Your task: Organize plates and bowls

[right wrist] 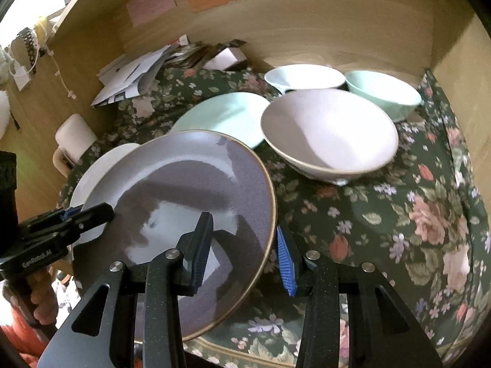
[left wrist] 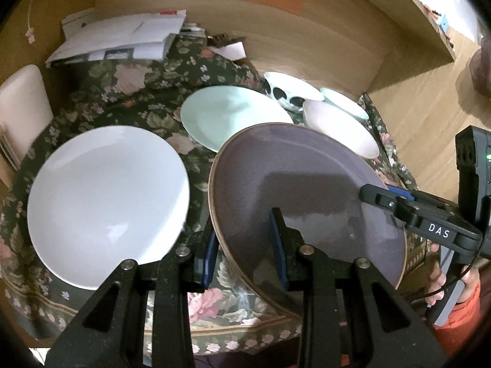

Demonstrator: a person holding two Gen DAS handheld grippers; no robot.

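Plates and bowls [right wrist: 330, 132]; right gripper [left wrist: 383, 197] reads "DAS".

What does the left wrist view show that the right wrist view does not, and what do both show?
Only the left wrist view shows nearly the whole white plate and the dark spots on the far white bowl. Only the right wrist view shows the whole pink bowl and mint bowl. Both show the purple plate, gripped on opposite rims by the left gripper and right gripper, and the mint plate.
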